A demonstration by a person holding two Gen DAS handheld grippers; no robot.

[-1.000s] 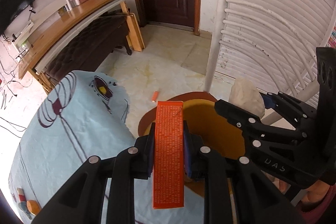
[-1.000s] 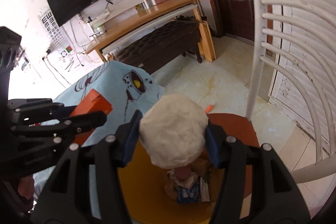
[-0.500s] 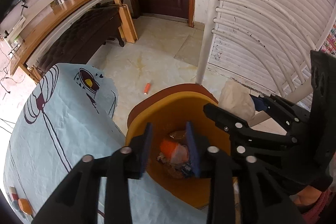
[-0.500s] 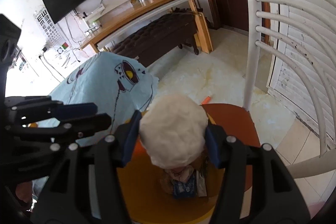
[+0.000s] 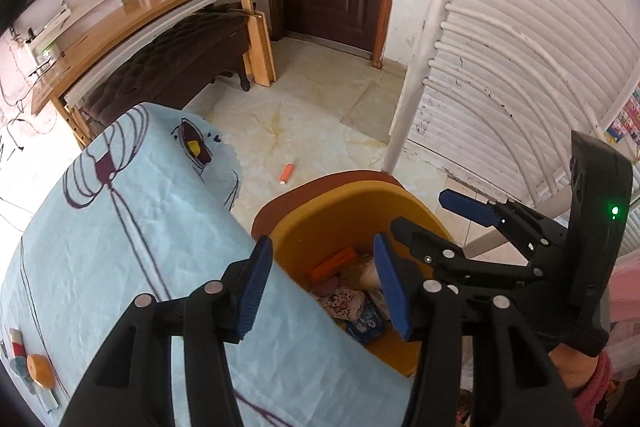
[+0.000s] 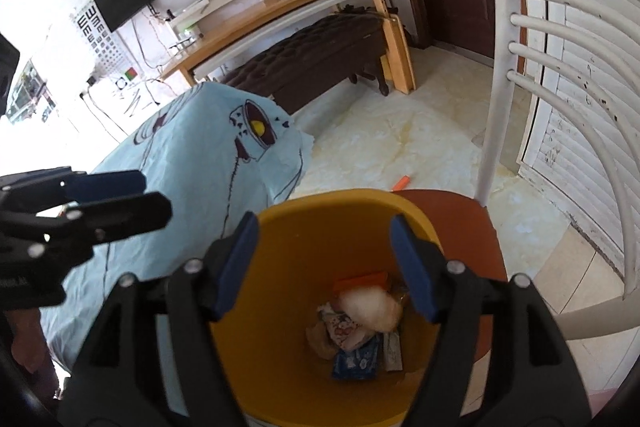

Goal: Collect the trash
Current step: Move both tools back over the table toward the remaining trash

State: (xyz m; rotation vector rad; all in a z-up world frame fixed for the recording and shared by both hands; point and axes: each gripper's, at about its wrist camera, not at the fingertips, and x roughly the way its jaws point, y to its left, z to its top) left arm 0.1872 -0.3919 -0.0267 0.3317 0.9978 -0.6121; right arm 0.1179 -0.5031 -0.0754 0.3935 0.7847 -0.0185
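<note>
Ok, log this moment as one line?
left hand-held gripper: open, empty | right hand-held gripper: open, empty | white wad, orange packet: in yellow bin

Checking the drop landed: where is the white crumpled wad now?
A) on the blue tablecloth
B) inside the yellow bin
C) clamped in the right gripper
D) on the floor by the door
B: the white wad lies on the trash inside the yellow bin, below the open right gripper.
</note>
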